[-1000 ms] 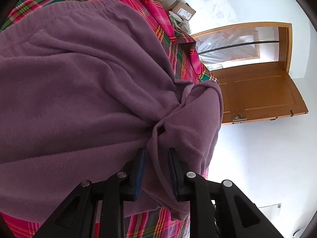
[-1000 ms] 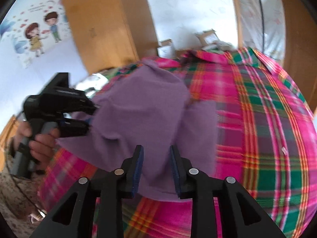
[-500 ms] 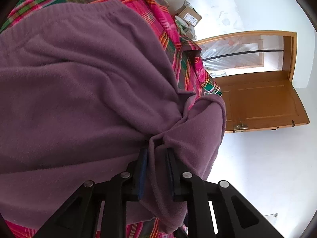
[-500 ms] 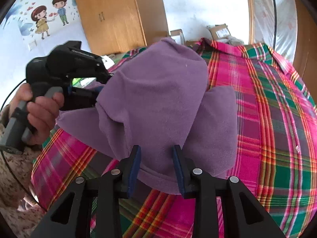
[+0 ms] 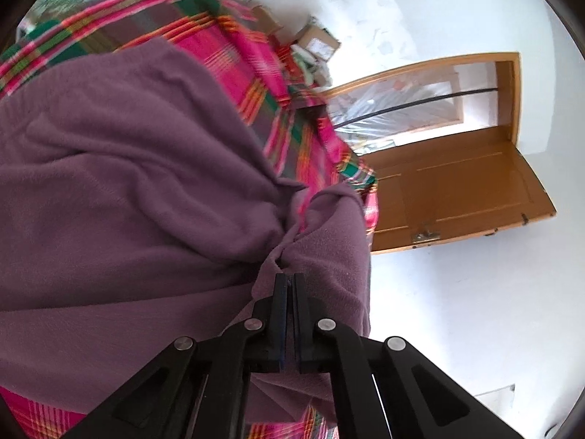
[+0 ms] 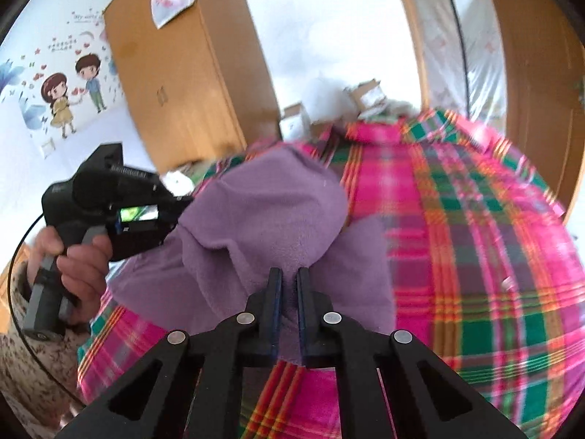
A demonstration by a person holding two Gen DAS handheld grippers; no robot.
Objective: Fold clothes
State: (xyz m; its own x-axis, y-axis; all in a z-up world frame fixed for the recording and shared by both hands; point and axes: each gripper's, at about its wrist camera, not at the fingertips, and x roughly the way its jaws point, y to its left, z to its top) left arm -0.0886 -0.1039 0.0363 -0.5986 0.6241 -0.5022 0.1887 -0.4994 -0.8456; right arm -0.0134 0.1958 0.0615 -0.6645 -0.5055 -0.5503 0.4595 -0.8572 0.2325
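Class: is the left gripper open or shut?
Shut: the left gripper has its jaws nearly together, pinching the purple garment.

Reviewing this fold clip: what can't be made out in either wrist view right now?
- Purple fleece garment: its type and full outline, cut off by the left wrist view's edge and bunched.
- Boxes beyond the plaid cover: labels blurred, right wrist view.
- Left tool: pinched cloth hidden between fingers.

Both wrist views close over purple garment (image 5: 146,201).
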